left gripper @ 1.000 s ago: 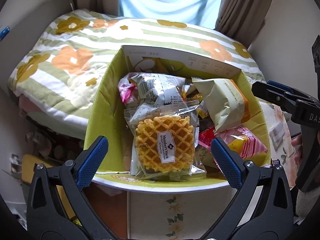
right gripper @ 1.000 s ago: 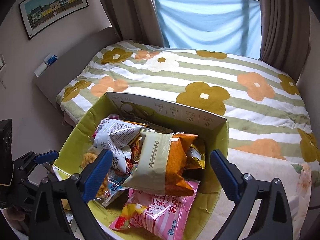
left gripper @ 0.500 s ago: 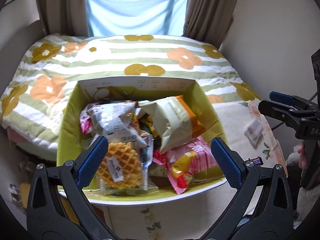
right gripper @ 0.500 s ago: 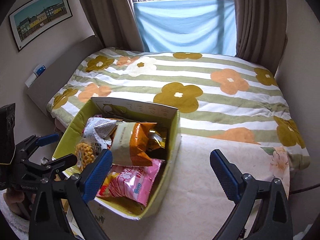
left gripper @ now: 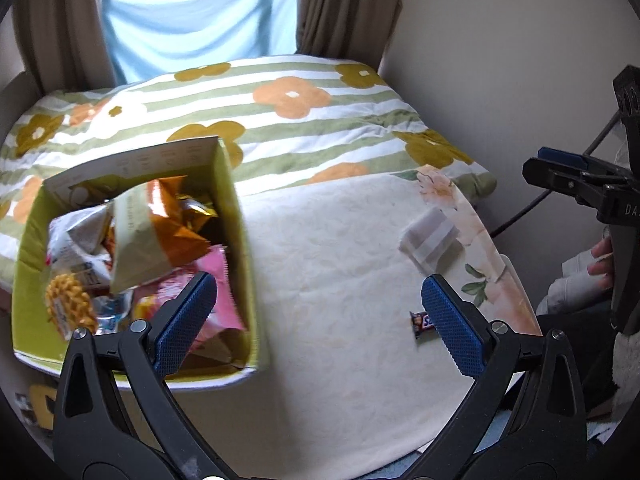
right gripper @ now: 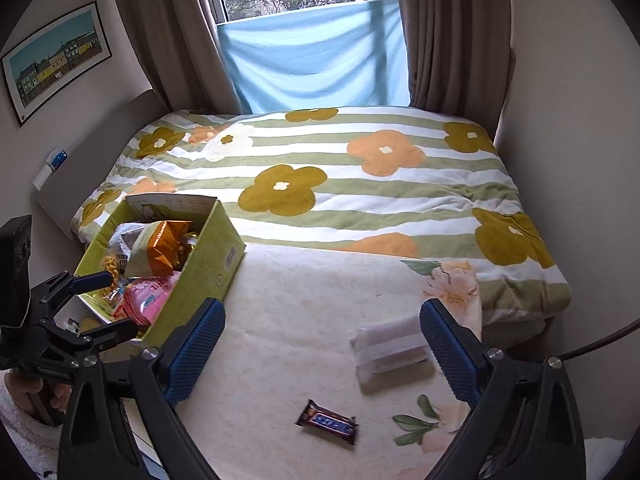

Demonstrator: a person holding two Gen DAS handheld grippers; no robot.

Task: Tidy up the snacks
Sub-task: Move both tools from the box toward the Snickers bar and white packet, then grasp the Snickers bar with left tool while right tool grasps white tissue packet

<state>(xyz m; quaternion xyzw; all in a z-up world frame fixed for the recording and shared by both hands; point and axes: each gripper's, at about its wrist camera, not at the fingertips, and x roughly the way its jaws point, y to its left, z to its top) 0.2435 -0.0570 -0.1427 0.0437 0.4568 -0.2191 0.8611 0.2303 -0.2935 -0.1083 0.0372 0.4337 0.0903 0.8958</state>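
A yellow-green cardboard box (right gripper: 208,252) (left gripper: 240,240) stands at the left of the cream cloth, filled with several snack packets: a waffle (left gripper: 68,310), an orange-and-cream bag (left gripper: 160,236) and a pink packet (right gripper: 146,300). A small chocolate bar (right gripper: 328,426) (left gripper: 420,322) lies on the cloth to the box's right. Beyond it sits a white translucent packet (right gripper: 386,354) (left gripper: 430,238). My left gripper (left gripper: 318,328) is open and empty, to the right of the box. My right gripper (right gripper: 322,350) is open and empty above the bar and white packet.
A bed with a green-striped flowered quilt (right gripper: 360,184) fills the far side, under a curtained window (right gripper: 312,52). A wall (left gripper: 500,60) closes the right. A framed picture (right gripper: 56,60) hangs at left. A hand (left gripper: 600,260) holds the right gripper's handle.
Both grippers have swung right, away from the box. The box slid to the left of both views, and the chocolate bar and white packet came into sight. Both stay open.
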